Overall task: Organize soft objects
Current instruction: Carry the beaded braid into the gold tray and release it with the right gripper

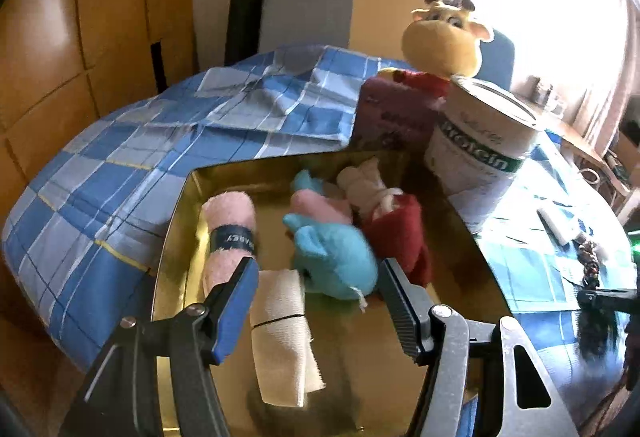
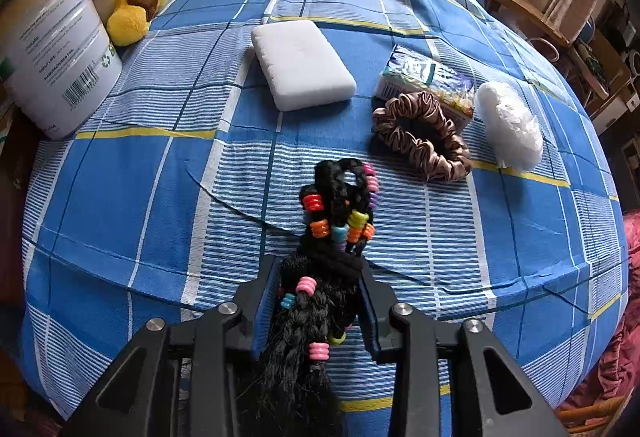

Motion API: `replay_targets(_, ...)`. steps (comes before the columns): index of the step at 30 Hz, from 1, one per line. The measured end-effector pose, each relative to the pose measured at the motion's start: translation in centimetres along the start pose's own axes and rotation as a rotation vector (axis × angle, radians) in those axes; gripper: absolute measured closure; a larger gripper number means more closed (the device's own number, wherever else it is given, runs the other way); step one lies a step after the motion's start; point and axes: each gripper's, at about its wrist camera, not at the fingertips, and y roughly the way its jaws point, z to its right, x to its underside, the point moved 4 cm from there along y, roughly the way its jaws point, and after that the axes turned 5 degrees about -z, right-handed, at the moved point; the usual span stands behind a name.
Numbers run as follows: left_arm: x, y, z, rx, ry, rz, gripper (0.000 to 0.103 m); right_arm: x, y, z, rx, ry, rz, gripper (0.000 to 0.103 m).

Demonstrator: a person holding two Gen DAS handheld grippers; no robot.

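A shallow gold box (image 1: 180, 221) lies on the blue checked cloth. Inside it are a rolled pink towel with a dark band (image 1: 228, 221), a rolled white cloth (image 1: 282, 333), a blue plush (image 1: 336, 257), a pink plush (image 1: 316, 209) and a red-and-white plush (image 1: 396, 225). My left gripper (image 1: 316, 281) hovers open over the box, empty, with the white roll lying below between its fingers. My right gripper (image 2: 320, 277) is shut on a black braided hairpiece with coloured beads (image 2: 336, 205), whose looped end rests on the cloth.
On the cloth ahead of the right gripper lie a white foam block (image 2: 302, 65), a tissue pack (image 2: 428, 77), a brown satin scrunchie (image 2: 420, 137) and a white fluffy bundle (image 2: 508, 125). A white tin (image 1: 480, 153) and a yellow plush (image 1: 444, 41) stand behind the box.
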Motion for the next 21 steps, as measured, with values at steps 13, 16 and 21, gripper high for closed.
replay_targets(13, -0.1, -0.7, 1.3, 0.076, 0.054, 0.011, 0.039, -5.5, -4.5, 3.1, 0.079, 0.065, 0.056, 0.074)
replay_targets(16, 0.1, -0.7, 1.4, 0.094, 0.059, 0.009, 0.039, -9.1, -6.4, 3.1, 0.111, 0.064, 0.089, 0.074)
replay_targets(21, 0.2, -0.8, 0.9, 0.109, 0.051, 0.009, 0.039, -17.9, -10.9, 1.5, 0.229, 0.070, 0.179, 0.074)
